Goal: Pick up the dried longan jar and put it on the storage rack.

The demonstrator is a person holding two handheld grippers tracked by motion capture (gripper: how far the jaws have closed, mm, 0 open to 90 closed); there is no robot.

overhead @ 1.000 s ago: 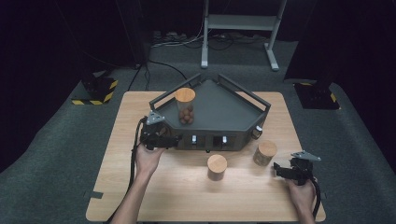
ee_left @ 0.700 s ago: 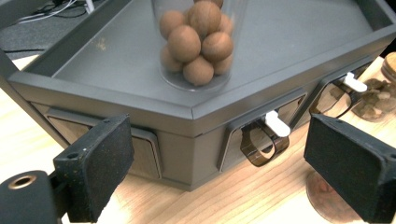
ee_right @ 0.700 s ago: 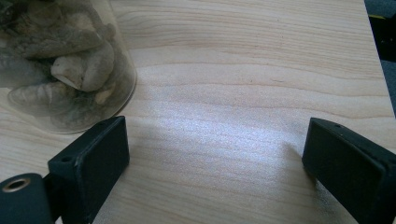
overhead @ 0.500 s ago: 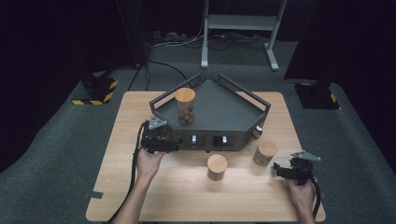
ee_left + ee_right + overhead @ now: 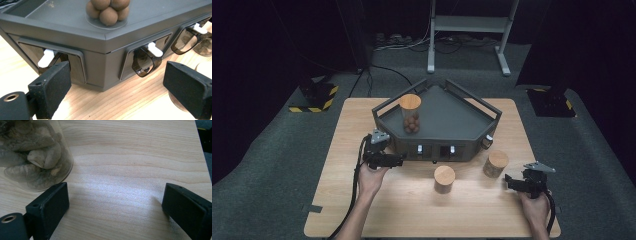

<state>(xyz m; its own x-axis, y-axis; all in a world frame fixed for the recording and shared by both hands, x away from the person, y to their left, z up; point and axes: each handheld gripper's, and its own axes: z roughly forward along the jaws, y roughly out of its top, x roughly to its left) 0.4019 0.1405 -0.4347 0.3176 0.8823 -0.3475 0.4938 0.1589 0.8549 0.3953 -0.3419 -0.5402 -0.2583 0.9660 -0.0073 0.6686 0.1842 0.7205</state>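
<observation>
the right gripper [image 5: 512, 181] rests low on the wooden table [image 5: 412, 215], jaws wide apart with bare wood between them; a clear jar [image 5: 32, 155] of pale, lumpy pieces stands just beside its one jaw, whether touching i cannot tell. the left gripper [image 5: 401, 160] points at the front wall of the dark grey tray [image 5: 462, 120], jaws also spread wide and gripping nothing. just ahead of it are small windows with white levers [image 5: 155, 49] in that wall. two jars with wooden lids [image 5: 445, 176] [image 5: 497, 160] stand on the table before the tray. farther back, on the tray floor, a tall wooden-lidded jar [image 5: 410, 114] holds brown balls [image 5: 108, 10].
</observation>
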